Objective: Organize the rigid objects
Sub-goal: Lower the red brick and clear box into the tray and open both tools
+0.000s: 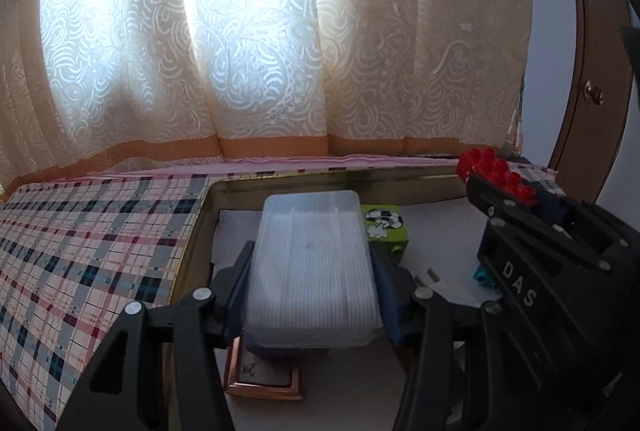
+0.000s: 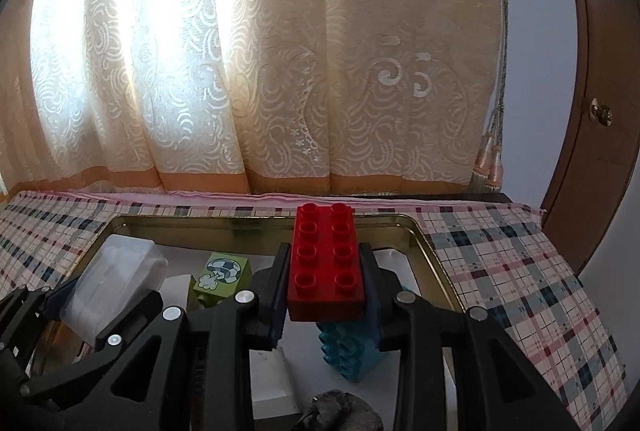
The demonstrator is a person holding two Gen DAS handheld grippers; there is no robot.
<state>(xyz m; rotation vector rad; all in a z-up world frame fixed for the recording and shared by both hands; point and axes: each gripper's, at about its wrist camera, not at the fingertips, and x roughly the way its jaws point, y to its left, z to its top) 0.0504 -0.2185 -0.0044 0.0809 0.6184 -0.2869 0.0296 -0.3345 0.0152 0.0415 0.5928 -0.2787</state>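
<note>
Left wrist view: tray (image 1: 200, 215) on checked cloth | left gripper (image 1: 310, 295) pinches clear plastic box (image 1: 310, 263) by its long sides over tray's left edge; light, slick, flexes | right gripper (image 2: 326, 287) clamps red brick (image 2: 326, 255) mid-length; stiff, light.

The tray (image 2: 430, 251) lies on the tablecloth (image 2: 520, 271), before the curtain (image 2: 280, 71). In the tray, the printed block (image 2: 222, 277) stands left of the studded brick (image 2: 326, 259), and the plastic box (image 1: 310, 271) is left of this block.
</note>
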